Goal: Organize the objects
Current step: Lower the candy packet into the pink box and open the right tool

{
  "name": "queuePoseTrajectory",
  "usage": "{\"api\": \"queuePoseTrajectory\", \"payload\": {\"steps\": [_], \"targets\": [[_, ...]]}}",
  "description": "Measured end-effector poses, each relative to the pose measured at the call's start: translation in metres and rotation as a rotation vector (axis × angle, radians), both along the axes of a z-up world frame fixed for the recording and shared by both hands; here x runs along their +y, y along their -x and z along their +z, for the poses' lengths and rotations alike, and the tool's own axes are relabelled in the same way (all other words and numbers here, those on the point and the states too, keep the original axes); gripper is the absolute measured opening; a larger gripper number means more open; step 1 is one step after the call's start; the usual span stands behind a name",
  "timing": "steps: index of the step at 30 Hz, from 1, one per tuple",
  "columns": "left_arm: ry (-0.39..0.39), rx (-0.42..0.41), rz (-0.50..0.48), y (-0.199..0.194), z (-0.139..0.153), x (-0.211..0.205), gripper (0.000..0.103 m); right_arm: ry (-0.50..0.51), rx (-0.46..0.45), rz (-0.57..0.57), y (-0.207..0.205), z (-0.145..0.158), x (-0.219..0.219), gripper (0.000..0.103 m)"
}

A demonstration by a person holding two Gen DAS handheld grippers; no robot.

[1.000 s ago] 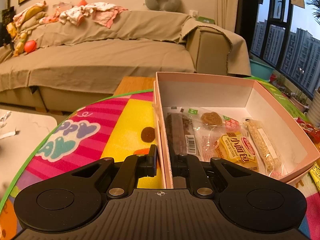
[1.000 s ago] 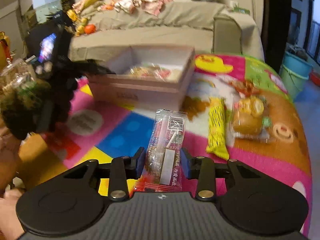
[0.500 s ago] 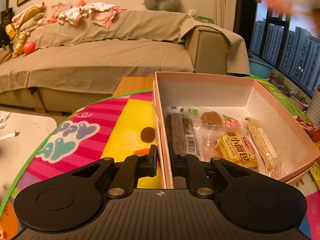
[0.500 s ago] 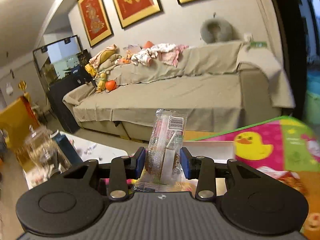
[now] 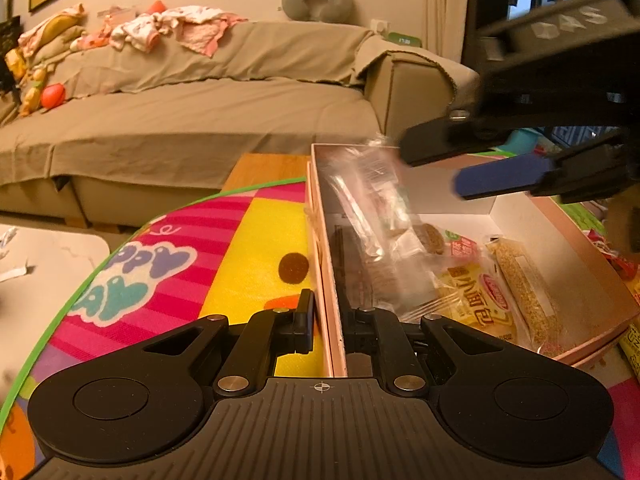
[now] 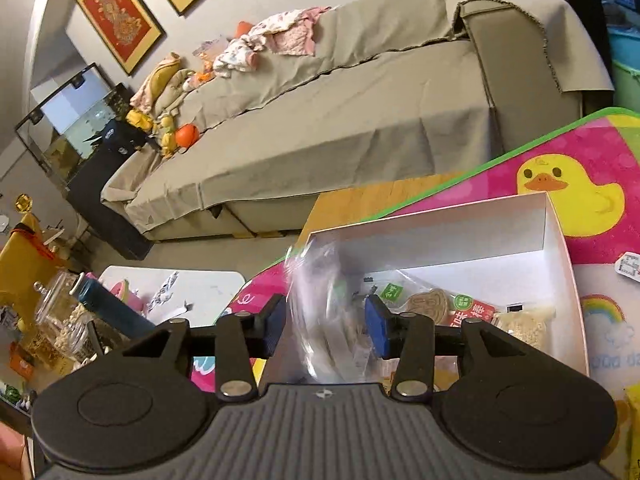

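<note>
A pink open box (image 5: pixel 592 240) sits on the colourful mat and holds several snack packets, such as a yellow bun packet (image 5: pixel 476 296). My left gripper (image 5: pixel 328 320) is shut on the box's left wall (image 5: pixel 320 248). My right gripper (image 6: pixel 326 324) hovers over the box (image 6: pixel 560 240) with its jaws apart. A clear snack packet (image 6: pixel 320 320), blurred, is dropping between them. In the left wrist view the right gripper (image 5: pixel 436 168) hangs above the box and the packet (image 5: pixel 376 216) falls along the left wall.
A colourful play mat (image 5: pixel 224 264) covers the table. A covered sofa (image 5: pixel 200 96) with clothes and toys stands behind. More snack packets (image 5: pixel 628 264) lie on the mat right of the box. Jars (image 6: pixel 60 320) crowd the low table at the left.
My right gripper came over the box, tilted down and opened. The clear packet left its jaws and is falling into the box. My left gripper kept its hold on the box wall.
</note>
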State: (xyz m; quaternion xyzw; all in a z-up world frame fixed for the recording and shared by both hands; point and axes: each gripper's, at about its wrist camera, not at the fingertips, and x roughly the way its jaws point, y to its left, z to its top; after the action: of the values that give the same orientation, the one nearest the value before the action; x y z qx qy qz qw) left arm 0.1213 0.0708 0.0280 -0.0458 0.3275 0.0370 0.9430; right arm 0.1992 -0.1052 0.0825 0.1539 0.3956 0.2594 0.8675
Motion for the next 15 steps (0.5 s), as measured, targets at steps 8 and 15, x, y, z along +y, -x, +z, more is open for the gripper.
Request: {"api": "queuePoseTrajectory", "payload": {"steps": [8, 15], "targets": [[0.002, 0.001, -0.003, -0.002, 0.000, 0.000, 0.012, 0.072, -0.137, -0.035, 0.044, 0.020, -0.052, 0.056], [0.002, 0.002, -0.001, -0.002, 0.000, 0.000, 0.012, 0.242, -0.254, -0.116, 0.110, 0.012, -0.117, 0.075]]}}
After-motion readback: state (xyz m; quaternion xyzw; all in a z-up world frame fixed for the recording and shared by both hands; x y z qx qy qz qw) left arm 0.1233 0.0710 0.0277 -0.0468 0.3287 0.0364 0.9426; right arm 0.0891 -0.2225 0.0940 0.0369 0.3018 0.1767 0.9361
